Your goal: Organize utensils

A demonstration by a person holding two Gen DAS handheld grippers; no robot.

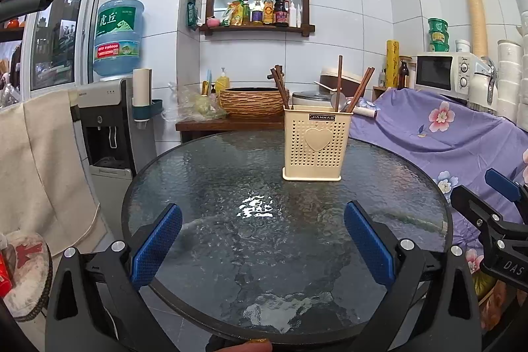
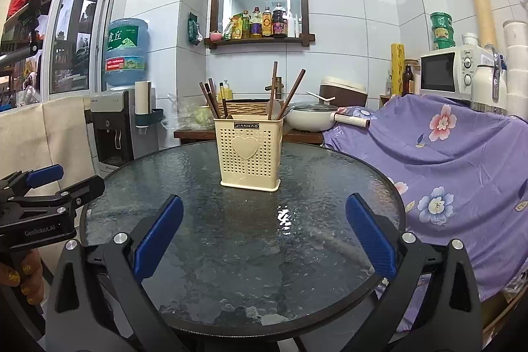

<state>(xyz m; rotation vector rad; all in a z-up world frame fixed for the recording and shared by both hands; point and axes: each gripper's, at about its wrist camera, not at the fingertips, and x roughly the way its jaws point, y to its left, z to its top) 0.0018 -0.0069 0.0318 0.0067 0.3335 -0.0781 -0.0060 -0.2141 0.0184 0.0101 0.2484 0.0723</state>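
The glass surface (image 1: 204,187) lies bare across the lower and middle frame; only the utensil holder (image 1: 315,144), chopsticks (image 1: 340,78) sticking up, stands right of centre

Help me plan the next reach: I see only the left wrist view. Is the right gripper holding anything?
Observer: No. The right gripper has its jaws wide open, with only bare table between them.
Operator: Where is the holder from there?
Observer: The holder stands apart, beyond the jaws and slightly left of their middle.
Operator: And where is my own gripper?
Observer: The left gripper is by the table's left rim, held by a hand.
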